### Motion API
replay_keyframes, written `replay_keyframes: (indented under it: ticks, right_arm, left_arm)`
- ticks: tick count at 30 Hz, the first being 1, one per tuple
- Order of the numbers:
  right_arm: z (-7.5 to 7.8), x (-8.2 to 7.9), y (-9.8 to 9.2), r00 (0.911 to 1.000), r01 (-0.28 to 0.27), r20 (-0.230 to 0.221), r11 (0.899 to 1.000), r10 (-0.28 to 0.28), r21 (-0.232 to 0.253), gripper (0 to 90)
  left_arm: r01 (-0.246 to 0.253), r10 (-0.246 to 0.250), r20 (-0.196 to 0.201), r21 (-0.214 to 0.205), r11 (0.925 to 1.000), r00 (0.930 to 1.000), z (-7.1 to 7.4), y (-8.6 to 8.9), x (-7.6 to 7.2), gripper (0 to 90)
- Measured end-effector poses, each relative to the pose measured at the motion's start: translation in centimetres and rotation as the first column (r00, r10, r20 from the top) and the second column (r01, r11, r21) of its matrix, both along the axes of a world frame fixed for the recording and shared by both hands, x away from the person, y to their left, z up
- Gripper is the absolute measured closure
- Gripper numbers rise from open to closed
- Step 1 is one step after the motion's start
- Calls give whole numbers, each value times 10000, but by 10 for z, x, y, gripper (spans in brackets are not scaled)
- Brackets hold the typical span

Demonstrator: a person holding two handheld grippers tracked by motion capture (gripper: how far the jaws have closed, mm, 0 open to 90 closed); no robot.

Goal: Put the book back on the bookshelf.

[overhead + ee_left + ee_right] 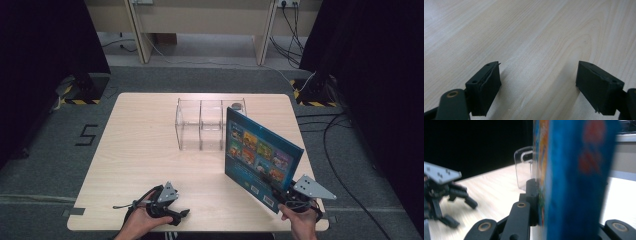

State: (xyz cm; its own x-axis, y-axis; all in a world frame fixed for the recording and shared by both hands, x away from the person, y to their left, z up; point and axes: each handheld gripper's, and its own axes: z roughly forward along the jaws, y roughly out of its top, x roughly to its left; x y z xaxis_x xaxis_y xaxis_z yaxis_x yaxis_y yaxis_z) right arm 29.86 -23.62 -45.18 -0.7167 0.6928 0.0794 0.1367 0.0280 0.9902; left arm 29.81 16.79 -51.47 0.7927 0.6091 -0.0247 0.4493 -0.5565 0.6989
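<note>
Upright at four o'clock on the pale wood-grain surface point(145, 150): a thin blue picture book with a grid of colourful cartoon panels on its cover point(257, 152), pinched at its lower near corner by the right hand-held gripper point(284, 196), jaws clamped tight on the cover from both sides, as seen close up in the right gripper view point(574, 180). Tilted slightly, with its long edge running from the gripper at five o'clock up toward the clear plastic three-compartment organiser point(200, 125) at twelve o'clock. Far top corner of the book overlapping the organiser's right-hand compartment in the high view; touching or merely in front, impossible to tell. Idle at seven o'clock: the left hand-held gripper point(175, 216), resting low over bare wood, jaws parted roughly halfway with nothing between them point(537, 85). Well apart from the book, so clearly the farther hand. Likely next, by the look of things: carrying the book forward along that same line, toward eleven o'clock from the right hand, and lining its thin edge up with a compartment slot.
</note>
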Motion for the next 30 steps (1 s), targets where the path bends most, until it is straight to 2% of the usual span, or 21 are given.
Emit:
replay_keyframes:
  ticks: [1, 4, 11, 19, 27, 30]
  right_arm:
    - [1, 0, 0, 10000, 31, -24, 9998, -30, 202, 824]
    - [5, 1, -1, 9996, 216, -170, 9990, -209, 392, 824]
    - [14, 4, -3, 9986, 532, -72, 9965, -528, 646, 825]
    - [22, 10, -1, 9965, 831, 0, 9941, -833, 696, 824]
    - [30, 29, 12, 9927, 1157, 277, 9911, -1177, 657, 825]
    - [31, 33, 14, 9909, 1312, 207, 9892, -1328, 658, 825]
  left_arm:
    - [7, -7, 1, -4, 10000, 10000, 0, 0, 0, 186]
    - [29, -29, 9, -11, 10000, 10000, 0, 0, 0, 187]
    - [109, -108, 42, -35, 9999, 9999, 0, -1, -1, 187]
    - [90, -90, 67, -53, 9999, 9999, -1, -1, 0, 187]
    - [78, -77, 74, -73, 9999, 9999, -1, 0, 0, 188]
    - [71, -70, 92, -59, 10000, 9999, -1, 0, 0, 190]
